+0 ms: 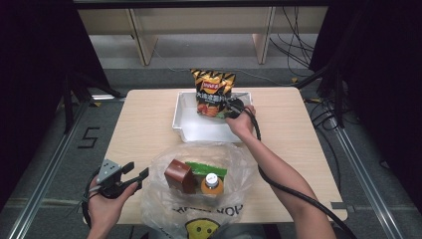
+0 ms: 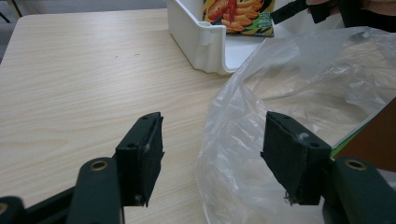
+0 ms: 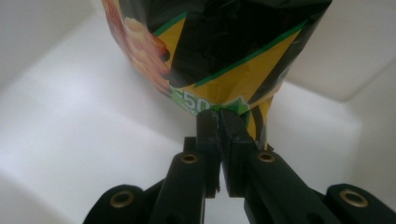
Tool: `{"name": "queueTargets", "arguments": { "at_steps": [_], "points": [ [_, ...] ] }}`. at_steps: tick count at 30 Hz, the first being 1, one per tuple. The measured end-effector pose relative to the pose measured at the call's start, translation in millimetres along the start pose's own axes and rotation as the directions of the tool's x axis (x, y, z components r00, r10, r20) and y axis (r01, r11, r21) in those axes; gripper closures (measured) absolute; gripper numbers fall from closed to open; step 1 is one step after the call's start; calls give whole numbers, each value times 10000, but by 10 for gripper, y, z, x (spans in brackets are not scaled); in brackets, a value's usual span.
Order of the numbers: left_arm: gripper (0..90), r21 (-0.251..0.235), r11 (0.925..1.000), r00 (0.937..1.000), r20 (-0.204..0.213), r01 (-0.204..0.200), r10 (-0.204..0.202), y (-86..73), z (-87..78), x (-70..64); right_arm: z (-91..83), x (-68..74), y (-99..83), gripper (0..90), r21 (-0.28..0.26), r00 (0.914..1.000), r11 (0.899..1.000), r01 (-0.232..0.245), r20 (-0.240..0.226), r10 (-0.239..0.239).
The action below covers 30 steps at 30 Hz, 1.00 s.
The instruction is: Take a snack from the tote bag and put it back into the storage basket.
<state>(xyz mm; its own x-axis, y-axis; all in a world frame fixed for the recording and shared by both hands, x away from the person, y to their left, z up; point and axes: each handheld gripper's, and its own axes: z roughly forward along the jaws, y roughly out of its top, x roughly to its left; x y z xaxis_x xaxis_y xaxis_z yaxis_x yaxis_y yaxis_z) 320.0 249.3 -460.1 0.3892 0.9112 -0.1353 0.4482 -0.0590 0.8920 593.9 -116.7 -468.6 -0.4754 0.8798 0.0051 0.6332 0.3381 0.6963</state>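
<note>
Left tongs [image 1: 137,173] sit wide open and empty at 8 o'clock, just beside the plastic bag [image 1: 164,199], probably ready to steady it. Right tongs [image 3: 218,116] are pinched on the chip bag [image 1: 214,92], standing in the white bin [image 1: 186,127] at 12 o'clock.

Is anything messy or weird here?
Nothing spilled or broken. The chip bag stands upright in the white bin only because the right gripper pinches its edge.
</note>
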Motion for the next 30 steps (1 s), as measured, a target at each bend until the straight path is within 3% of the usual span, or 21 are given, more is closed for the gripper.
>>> {"name": "queueTargets", "arguments": {
  "at_steps": [5,6,13,17,18,19,20,22,23,30],
  "points": [
    [377,-28,10000,10000,-22,8,-8,3,-4,1,-17,17,-5,869,117,9997,9997,-232,-70,233],
    [377,-17,10000,10000,-28,-6,6,3,-7,3,-9,-1,-8,866,12,10000,10000,-20,-56,20],
    [377,-16,10000,10000,-51,1,-1,4,-6,-2,-107,30,-34,808,-16,9996,9999,-148,-234,148],
    [377,-49,10000,10000,-35,-44,44,9,-7,-15,-184,34,-39,784,-268,9998,9996,-65,-174,60],
    [377,-52,10000,10000,-30,-68,68,9,-9,-16,-205,14,-32,773,-274,9996,9994,200,-170,-204],
    [377,-60,10000,10000,-22,-70,70,10,-10,-17,-232,29,-32,755,-256,9997,9997,45,-222,-51],
    [377,-62,10000,10000,-28,-77,77,11,-11,-16,-257,28,-33,740,-512,9996,9985,203,-198,-213],
    [377,-66,10000,10000,-30,-60,59,10,-9,-13,-329,31,-23,715,-524,9988,9982,308,-363,-328],
    [377,-72,10000,10000,-25,-19,19,9,-7,-14,-378,45,-19,703,-497,9988,9986,171,-449,-193],
    [376,-135,9999,10000,-6,-71,71,21,-20,-26,-694,80,-57,624,-1053,9942,9939,342,-980,-446]
  ]
}}
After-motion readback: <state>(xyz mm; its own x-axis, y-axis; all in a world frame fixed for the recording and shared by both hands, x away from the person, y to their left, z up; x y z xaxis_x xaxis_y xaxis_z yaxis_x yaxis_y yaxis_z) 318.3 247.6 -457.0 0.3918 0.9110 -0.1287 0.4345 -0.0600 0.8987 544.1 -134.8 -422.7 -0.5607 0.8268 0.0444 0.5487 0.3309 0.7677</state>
